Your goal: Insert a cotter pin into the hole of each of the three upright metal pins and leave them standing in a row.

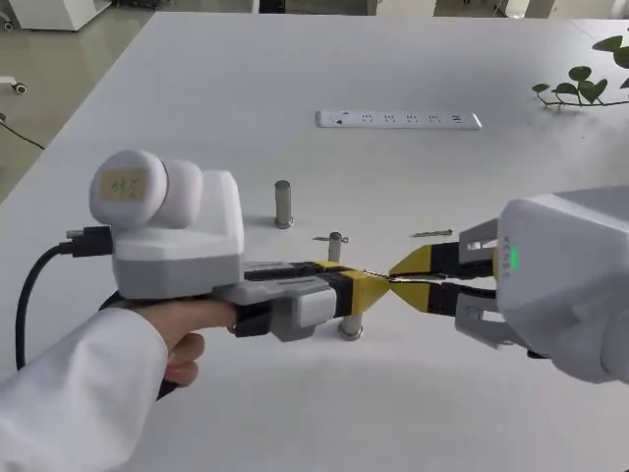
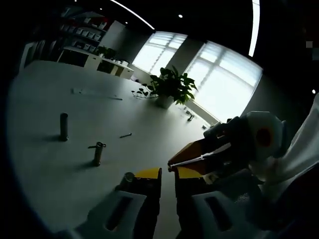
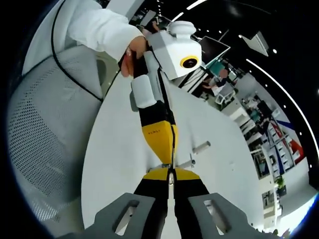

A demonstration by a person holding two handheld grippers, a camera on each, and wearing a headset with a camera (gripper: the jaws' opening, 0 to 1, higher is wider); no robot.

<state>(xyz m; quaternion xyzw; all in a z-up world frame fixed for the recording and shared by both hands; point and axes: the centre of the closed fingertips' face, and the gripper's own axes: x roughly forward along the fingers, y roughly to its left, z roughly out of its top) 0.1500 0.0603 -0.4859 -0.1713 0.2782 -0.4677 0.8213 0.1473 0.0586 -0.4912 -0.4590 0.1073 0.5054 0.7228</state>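
Bright and evenly lit from overhead in the head view; sharp across the white desk (image 1: 295, 79), with only faint, short shadows at the foot of the upright metal pins (image 1: 283, 204). Far dimmer in the left gripper view: backlit by big windows (image 2: 219, 84) blown out to white, leaving the desk grey and the plant (image 2: 172, 84) half in silhouette, with thin ceiling strips (image 2: 256, 25) glaring above. Strongly bent toward the edges in both gripper views, softer and smeared there. Mixed in the right gripper view: bright on the desk, dark overhead.
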